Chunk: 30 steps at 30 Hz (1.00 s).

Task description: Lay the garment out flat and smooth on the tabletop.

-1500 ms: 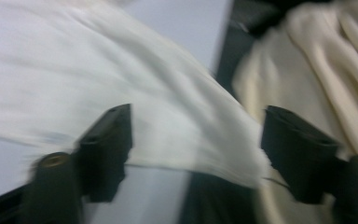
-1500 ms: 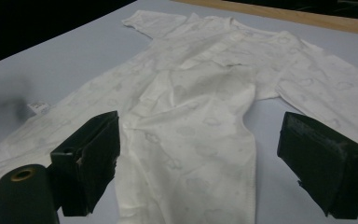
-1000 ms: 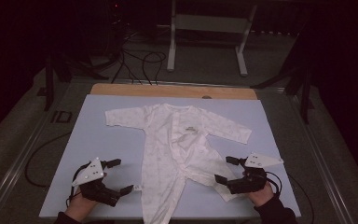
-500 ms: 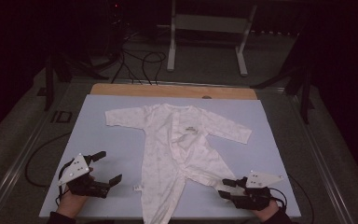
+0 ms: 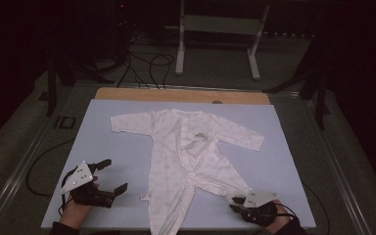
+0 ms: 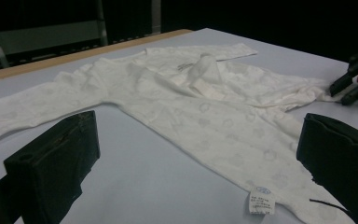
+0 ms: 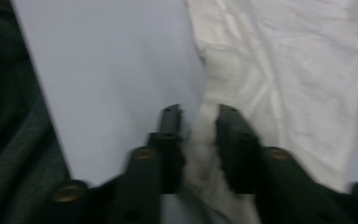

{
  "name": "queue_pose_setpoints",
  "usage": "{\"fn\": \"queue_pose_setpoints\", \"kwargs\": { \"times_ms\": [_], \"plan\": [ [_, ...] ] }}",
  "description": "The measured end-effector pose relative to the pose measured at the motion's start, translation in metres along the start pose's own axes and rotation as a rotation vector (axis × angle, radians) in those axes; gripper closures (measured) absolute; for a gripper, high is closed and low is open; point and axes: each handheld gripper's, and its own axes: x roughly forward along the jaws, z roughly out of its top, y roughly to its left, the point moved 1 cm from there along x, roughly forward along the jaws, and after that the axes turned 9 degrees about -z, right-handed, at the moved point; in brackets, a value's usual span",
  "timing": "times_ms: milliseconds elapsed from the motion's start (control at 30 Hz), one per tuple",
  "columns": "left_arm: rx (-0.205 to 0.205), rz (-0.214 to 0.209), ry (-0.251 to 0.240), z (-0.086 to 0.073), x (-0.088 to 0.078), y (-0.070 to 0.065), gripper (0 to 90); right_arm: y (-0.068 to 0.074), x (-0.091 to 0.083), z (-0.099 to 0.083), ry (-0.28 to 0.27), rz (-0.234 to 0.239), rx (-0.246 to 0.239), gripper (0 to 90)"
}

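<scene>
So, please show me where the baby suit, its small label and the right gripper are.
baby suit (image 5: 186,147): high view, on its chest.
label (image 6: 262,199): left gripper view, on the white tag at the leg's edge.
right gripper (image 7: 199,122): right gripper view, between its jaws, where the cloth sits.

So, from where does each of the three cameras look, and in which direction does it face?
High view: sits above the person's side, faces forward and down on the table; shows both hands, the left tongs and right tongs.
Left gripper view: rides low on the left tongs, faces across the white baby suit; its two black jaws stand wide apart.
Right gripper view: rides on the right tongs, faces down at the suit's leg end; the jaws have just been closing on the cloth.
Shared: all three show the suit; the left gripper view also shows the right tongs.
</scene>
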Motion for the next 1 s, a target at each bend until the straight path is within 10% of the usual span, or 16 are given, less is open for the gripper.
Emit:
{"fn": "queue_pose_setpoints", "kwargs": {
  "times_ms": [100, 567, 1000],
  "plan": [
    [-0.004, -0.001, -0.004, 0.000, 0.000, 0.001, 0.0, -0.001, 0.001, 0.004, 0.019, 0.009, 0.014, 90.0],
    [-0.005, 0.000, -0.004, 0.001, 0.002, 0.003, 0.0, 0.037, -0.006, 0.022, -0.020, 0.297, 0.086, 90.0],
    [-0.002, 0.001, -0.005, 0.001, 0.002, 0.002, 0.0, 0.068, 0.006, 0.035, -0.021, 0.463, 0.078, 89.8]
  ]
}}
